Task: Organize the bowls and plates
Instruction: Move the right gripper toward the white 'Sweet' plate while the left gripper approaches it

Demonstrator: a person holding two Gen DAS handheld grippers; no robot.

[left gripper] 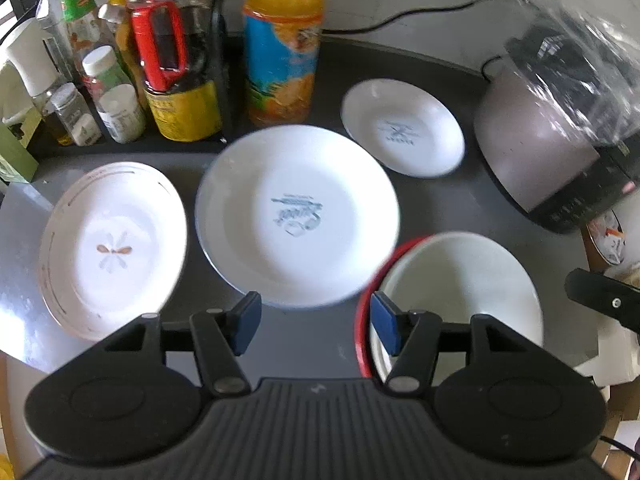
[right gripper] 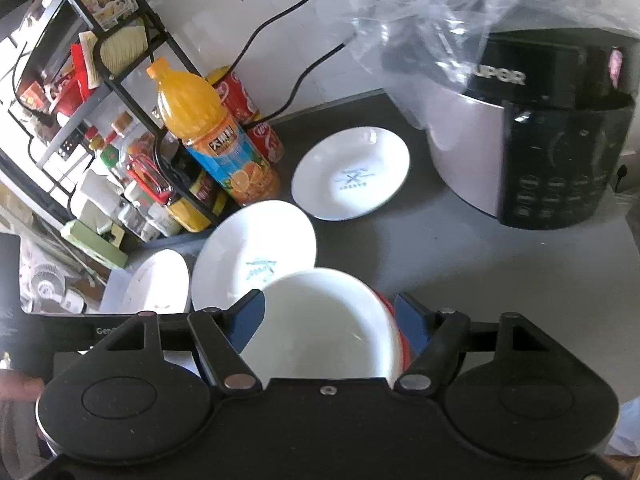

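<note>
White bowl nested in red bowl.

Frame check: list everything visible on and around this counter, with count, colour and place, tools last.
plates: 3, white, in a row across the grey counter; the left one has a flower mark, the far right one is smallest
bowl: 1, white inside, red outside, near right
juice bottle: 1, orange, behind the plates
rack: 1, black wire, far left, packed with jars and bottles
cans: 2, red, behind the juice bottle
cooker: 1, silver and black, far right, clear plastic bag on top
left tool: open, above the counter before the middle plate
right tool: open, straddling the bowl
</note>
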